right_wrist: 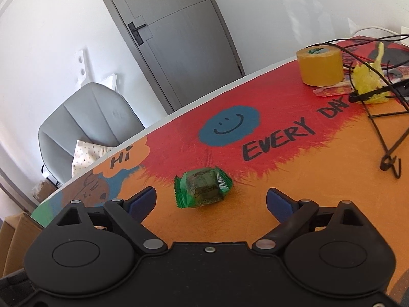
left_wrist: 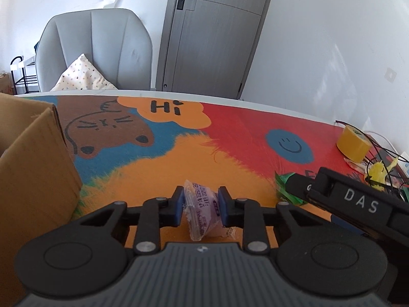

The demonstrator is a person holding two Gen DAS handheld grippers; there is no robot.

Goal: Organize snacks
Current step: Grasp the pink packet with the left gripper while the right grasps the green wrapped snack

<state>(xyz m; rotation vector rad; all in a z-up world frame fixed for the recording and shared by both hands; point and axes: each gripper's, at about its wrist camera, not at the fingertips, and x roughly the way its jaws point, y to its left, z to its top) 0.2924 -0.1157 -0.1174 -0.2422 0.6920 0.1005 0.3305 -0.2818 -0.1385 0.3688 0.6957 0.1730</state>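
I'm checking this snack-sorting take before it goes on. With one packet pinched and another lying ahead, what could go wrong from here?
1. The left gripper pinches the purple snack packet by its soft wrapper; it may slip out on the way to the cardboard box.
2. The right gripper, open, faces the green snack packet, which lies askew; closing could nudge it aside.
3. Both grippers work close together and could bump.

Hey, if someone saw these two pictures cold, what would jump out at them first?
Probably the loud cartoon table mat, red, orange and blue, with a smiley and "Hi". Next, the left gripper pinching a purple snack packet beside the cardboard box. Then the green snack packet lying just ahead of the open right gripper.
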